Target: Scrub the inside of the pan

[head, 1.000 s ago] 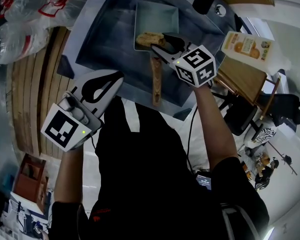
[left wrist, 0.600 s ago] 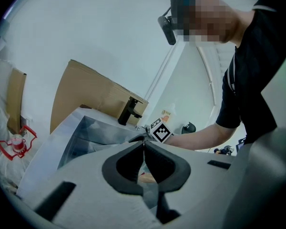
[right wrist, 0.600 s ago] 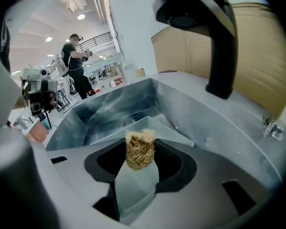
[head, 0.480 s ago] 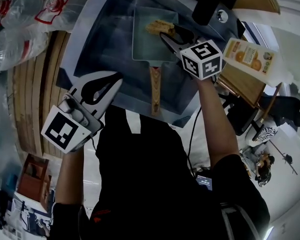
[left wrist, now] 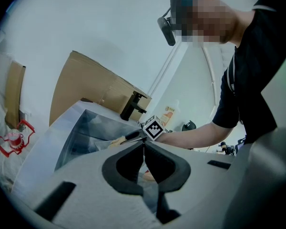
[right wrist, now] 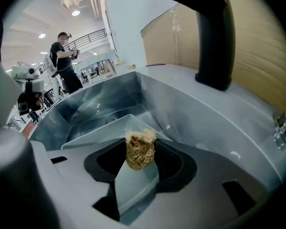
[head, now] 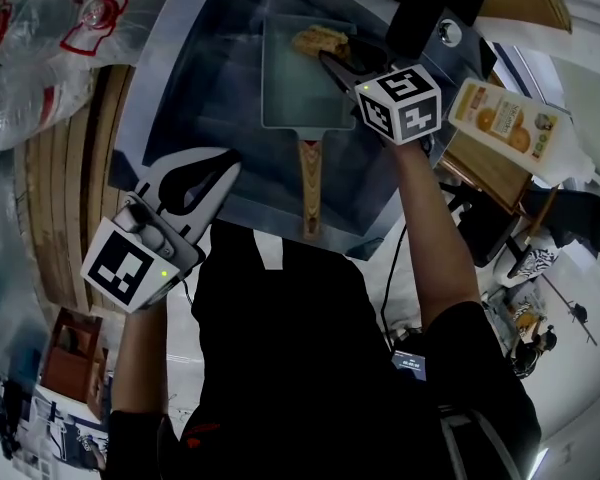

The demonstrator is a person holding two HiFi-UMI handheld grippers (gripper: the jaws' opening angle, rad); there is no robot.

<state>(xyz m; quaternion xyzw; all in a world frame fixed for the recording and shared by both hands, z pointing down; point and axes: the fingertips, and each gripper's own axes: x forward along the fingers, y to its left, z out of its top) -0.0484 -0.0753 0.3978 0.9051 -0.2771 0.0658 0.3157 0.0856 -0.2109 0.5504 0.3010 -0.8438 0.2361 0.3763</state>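
Pinched in the right tongs (head: 332, 60), the scrub pad (head: 321, 40) had been swept from the handle end to the far edge of the pan (head: 300, 88) in the sink (head: 215, 78): scrubbing was judged under way. The left tongs (head: 228, 160) were pressed together, empty

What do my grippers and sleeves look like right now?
The left gripper and right gripper are pale grey with black-lined jaws, each bearing a white cube with black square markers. A black cable trails from the right one. Short black sleeves.
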